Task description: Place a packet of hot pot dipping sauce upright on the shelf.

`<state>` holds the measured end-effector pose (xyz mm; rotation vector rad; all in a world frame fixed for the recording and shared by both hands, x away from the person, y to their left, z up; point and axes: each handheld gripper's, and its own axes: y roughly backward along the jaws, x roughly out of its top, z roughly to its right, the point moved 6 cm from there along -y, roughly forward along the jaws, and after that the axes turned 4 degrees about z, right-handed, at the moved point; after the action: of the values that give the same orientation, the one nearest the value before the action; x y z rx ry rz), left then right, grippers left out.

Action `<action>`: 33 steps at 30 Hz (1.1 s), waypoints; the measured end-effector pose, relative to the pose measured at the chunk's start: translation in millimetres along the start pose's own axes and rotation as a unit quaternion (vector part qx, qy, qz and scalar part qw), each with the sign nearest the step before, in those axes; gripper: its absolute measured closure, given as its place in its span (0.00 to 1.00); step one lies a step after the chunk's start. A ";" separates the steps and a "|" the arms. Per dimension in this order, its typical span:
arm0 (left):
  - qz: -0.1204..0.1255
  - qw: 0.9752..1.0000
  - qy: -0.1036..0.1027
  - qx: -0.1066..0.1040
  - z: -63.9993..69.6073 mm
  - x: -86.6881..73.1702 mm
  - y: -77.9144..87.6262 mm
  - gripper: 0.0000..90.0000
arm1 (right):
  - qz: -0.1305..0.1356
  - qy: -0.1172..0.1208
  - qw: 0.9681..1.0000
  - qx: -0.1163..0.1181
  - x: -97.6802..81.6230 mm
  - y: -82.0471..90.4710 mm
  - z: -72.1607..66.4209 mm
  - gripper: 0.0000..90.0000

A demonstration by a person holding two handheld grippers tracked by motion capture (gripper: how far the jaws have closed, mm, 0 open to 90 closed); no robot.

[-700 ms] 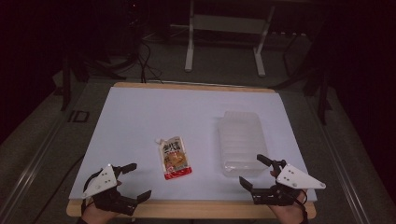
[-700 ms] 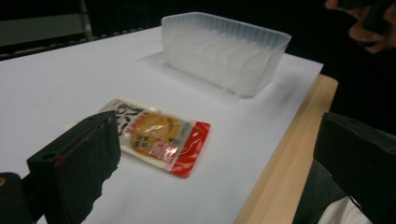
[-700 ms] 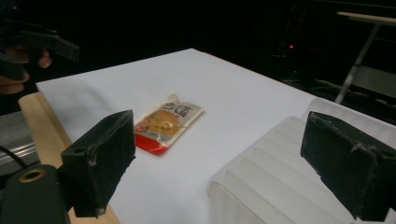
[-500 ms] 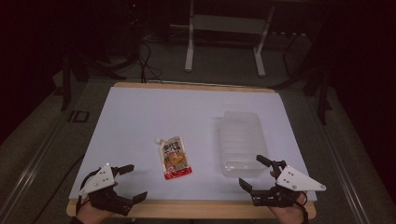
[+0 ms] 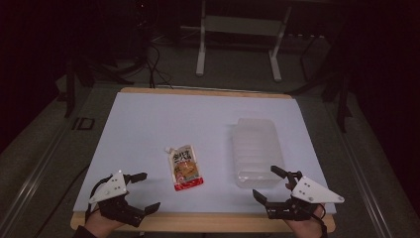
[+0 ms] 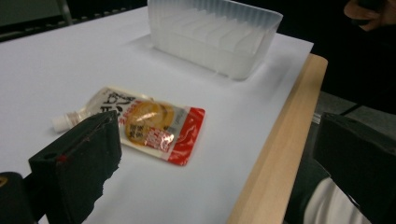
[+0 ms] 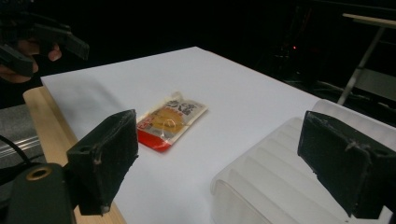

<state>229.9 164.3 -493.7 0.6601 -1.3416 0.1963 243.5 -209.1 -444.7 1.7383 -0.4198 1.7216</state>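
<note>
sauce pouch [image 5: 186,167] flat between open grippers, perhaps unopened

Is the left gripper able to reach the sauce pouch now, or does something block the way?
Probably yes. The left gripper is open, and only bare white sheet lies between it and the sauce pouch. The clear tray stands off to the pouch's other side.

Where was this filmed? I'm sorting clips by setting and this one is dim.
Probably a lab or studio set up for recording, not a home: a white-covered table with a sauce pouch and clear plastic tray, cables on the dark floor, and a metal stand behind.
</note>
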 end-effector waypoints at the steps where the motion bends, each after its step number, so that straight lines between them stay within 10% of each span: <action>1: -0.002 1.000 -0.002 0.003 0.2 1.5 -1.6 0.01 | -0.001 -0.003 1.000 0.002 0.0 -0.2 -0.4 0.14; 28: 0.011 1.000 0.001 0.007 -41.6 34.9 -51.7 0.17 | -0.010 -0.020 0.999 0.027 -1.6 -2.4 -2.2 0.14; 33: 0.014 1.000 0.026 0.010 -57.2 34.7 -62.3 0.23 | -0.015 -0.021 0.999 0.033 -2.3 -3.0 -3.3 0.15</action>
<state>316.8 137.2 -486.0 0.6493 -1.3001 0.2485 242.7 -205.3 -447.8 1.8202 -0.3571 1.6971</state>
